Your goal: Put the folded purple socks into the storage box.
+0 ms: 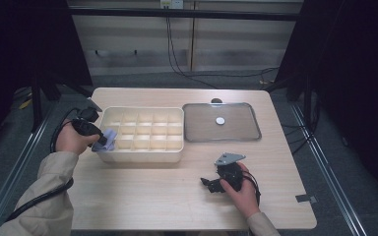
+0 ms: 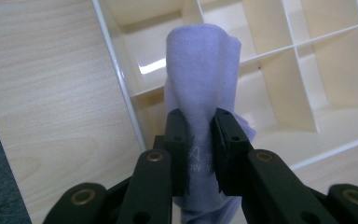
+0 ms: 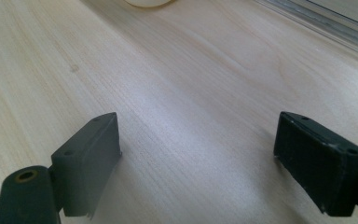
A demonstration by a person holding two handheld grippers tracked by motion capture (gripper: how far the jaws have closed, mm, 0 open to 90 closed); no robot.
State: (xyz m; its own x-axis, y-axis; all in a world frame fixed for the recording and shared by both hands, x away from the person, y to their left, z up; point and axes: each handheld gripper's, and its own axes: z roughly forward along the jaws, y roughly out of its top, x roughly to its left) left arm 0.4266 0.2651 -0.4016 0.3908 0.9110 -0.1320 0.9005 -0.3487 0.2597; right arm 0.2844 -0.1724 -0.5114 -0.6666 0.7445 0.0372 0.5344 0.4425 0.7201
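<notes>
A pale lilac cloth [image 2: 203,79] is pinched between the jaws of my left gripper [image 2: 200,126], folded upright over the near left corner of a cream divided box [image 2: 303,56]. From above, the left gripper [image 1: 100,140] sits at the box's [image 1: 142,155] left end with the cloth [image 1: 106,139] hanging just inside the rim. On the bare tabletop toward the front right, my right gripper [image 1: 207,184] lies low with its jaws wide apart, and its own view [image 3: 198,156] has only wood between them.
A clear flat lid [image 1: 221,122] with a white round knob lies on the table to the right of the box. The light wooden table [image 1: 142,196] has bare room in front. Cables run along the floor behind it. Dark curtains flank both sides.
</notes>
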